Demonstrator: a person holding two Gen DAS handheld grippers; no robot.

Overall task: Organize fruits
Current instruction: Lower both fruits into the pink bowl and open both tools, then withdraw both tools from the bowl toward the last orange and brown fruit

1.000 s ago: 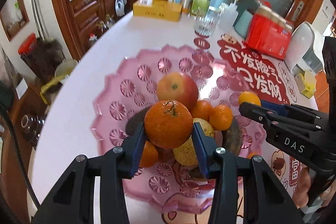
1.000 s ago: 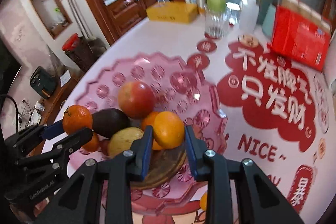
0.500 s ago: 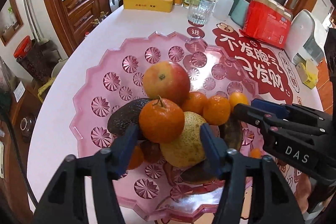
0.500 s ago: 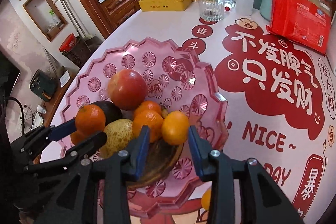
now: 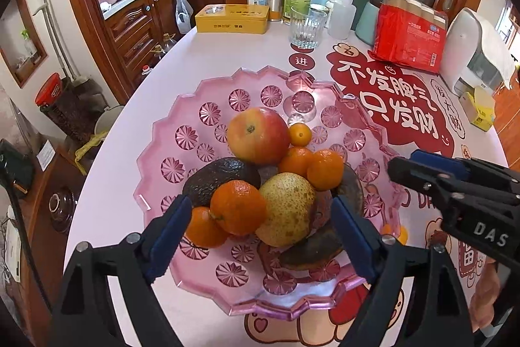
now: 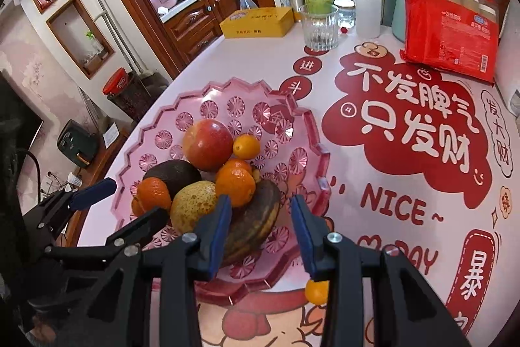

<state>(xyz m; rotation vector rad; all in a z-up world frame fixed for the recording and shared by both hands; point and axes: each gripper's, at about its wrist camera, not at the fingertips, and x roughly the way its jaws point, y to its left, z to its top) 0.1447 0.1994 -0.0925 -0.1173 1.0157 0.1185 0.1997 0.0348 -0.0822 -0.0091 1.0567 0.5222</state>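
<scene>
The pink fruit tray (image 5: pixel 156 152) holds the piled fruit. One small orange fruit (image 6: pixel 317 291) remains outside it, on the table (image 6: pixel 260 60) just beside the tray's near rim. It lies directly below the right gripper (image 6: pixel 261 236), whose jaws stand slightly apart and empty. The left gripper (image 5: pixel 260 236), jaws just opened wide with nothing clamped, is farther away. Contact with the rim probably absent.

L gripper (image 5: pixel 260 236) jaws wide, just opening, empty; fruit pile (image 5: pixel 266 184) dead ahead. R gripper (image 6: pixel 260 233) close on its right. Bare table (image 5: pixel 136 126) to left.
</scene>
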